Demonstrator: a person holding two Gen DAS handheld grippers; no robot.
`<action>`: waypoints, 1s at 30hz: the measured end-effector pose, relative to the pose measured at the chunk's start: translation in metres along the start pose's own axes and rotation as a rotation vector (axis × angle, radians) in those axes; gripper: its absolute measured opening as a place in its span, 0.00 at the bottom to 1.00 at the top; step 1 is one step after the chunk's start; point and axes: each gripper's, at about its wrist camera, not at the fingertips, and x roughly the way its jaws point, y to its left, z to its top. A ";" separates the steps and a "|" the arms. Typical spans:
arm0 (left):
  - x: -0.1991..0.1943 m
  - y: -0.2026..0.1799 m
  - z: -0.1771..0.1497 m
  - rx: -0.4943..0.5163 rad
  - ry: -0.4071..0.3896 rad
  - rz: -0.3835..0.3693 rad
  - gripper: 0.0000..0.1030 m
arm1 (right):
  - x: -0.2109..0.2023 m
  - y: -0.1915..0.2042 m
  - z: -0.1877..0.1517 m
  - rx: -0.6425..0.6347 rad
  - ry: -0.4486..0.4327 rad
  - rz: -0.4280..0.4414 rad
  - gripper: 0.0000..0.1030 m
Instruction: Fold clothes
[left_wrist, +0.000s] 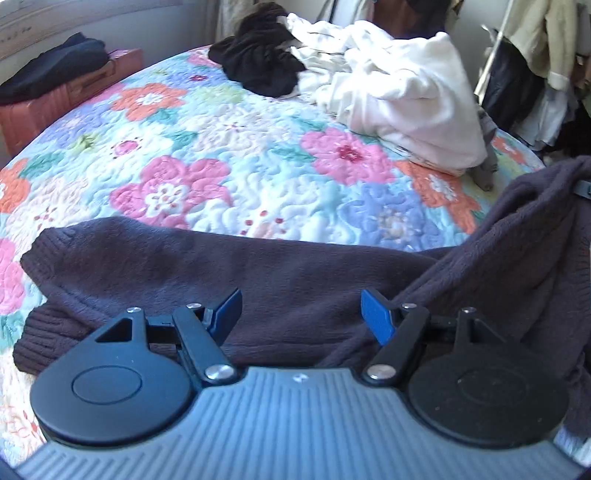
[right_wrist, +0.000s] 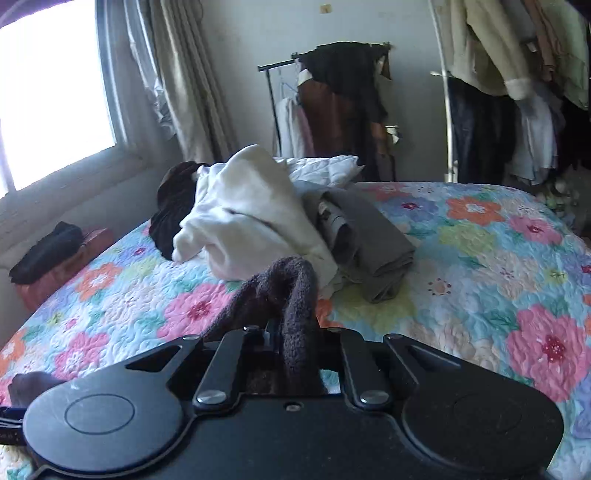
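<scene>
On the quilt, near edge: sweater (left_wrist: 280, 280) lies spread, dark purple knit, one ribbed cuff out to its left, its right part lifted off the bed.
Left tongs (left_wrist: 301, 314): wide apart, blue pads clear of the knit, nothing between them; they hover just above the sweater's middle.
Right tongs (right_wrist: 295, 332): closed narrow on a bunched fold of the sweater (right_wrist: 291, 295), which hangs over and through them.
Quilt (left_wrist: 229, 147): flowered, bare beyond the sweater.
Beyond the sweater, far side: white pile (left_wrist: 402, 99) with a black garment (left_wrist: 258, 62) beside it; grey folded cloth (right_wrist: 369, 251) touching the pile.
Step, as I judge: carrying the lifted side across to make a fold.
Risk one: only one side is pinched, so a pull may drag the whole sweater instead of folding it.
Risk two: the thick bunch may slip from the narrow grip and drop crooked.
Risk three: a long carry could brush the white pile.
</scene>
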 end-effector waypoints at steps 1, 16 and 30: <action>0.002 0.006 0.001 -0.014 -0.002 0.021 0.69 | 0.009 -0.003 0.001 0.004 0.013 -0.043 0.13; 0.038 0.036 -0.008 -0.141 0.148 0.022 0.69 | -0.003 0.039 -0.091 0.197 0.357 0.285 0.62; 0.052 0.008 0.008 0.021 -0.068 0.140 0.00 | 0.035 0.080 -0.120 0.192 0.233 0.373 0.03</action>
